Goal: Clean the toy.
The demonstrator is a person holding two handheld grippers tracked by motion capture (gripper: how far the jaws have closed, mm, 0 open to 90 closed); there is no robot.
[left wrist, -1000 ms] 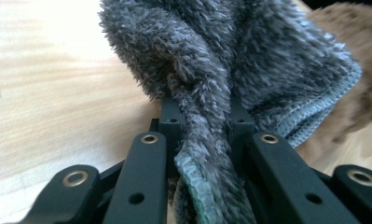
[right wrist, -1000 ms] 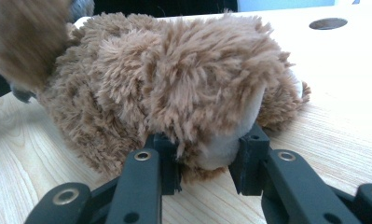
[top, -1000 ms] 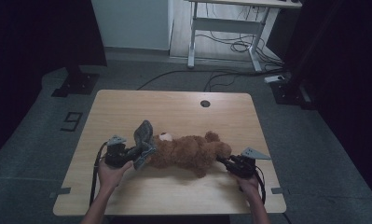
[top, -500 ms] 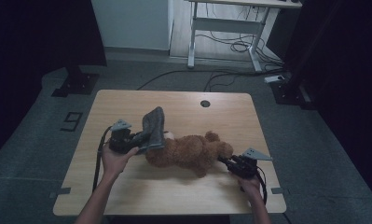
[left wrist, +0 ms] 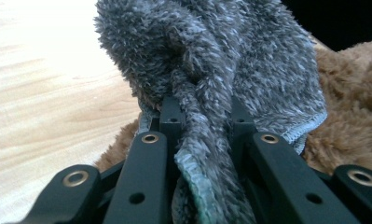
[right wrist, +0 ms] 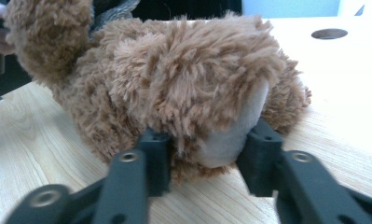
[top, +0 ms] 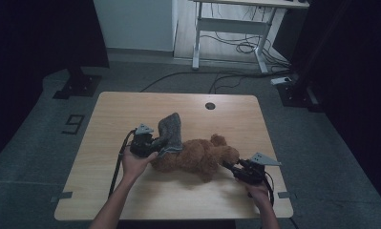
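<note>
Brown teddy bear lay on its side near middle of wooden table, lengthwise across it, head toward R side. Grey fluffy cloth stood up in a fold at bear's L end, lower edge draped onto brown fur. L gripper held in L hand just beside that end, jaws clamped tight on cloth; in left gripper view, a thick fold of cloth ran down betw. the two black jaws, pinched there, w/ pale stitched hem showing at R and bear's fur behind and below. R gripper in R hand rested low on table at bear's head end, grey three-cornered plate on top, cable trailing back toward person. R jaws just been opening: in right gripper view, bear sat betw. them, one pale foot pad facing camera, jaw tips close on either side of plush but pressing not clear, so loose rather than gripping. Round hole in table top well beyond bear, toward far edge.
</note>
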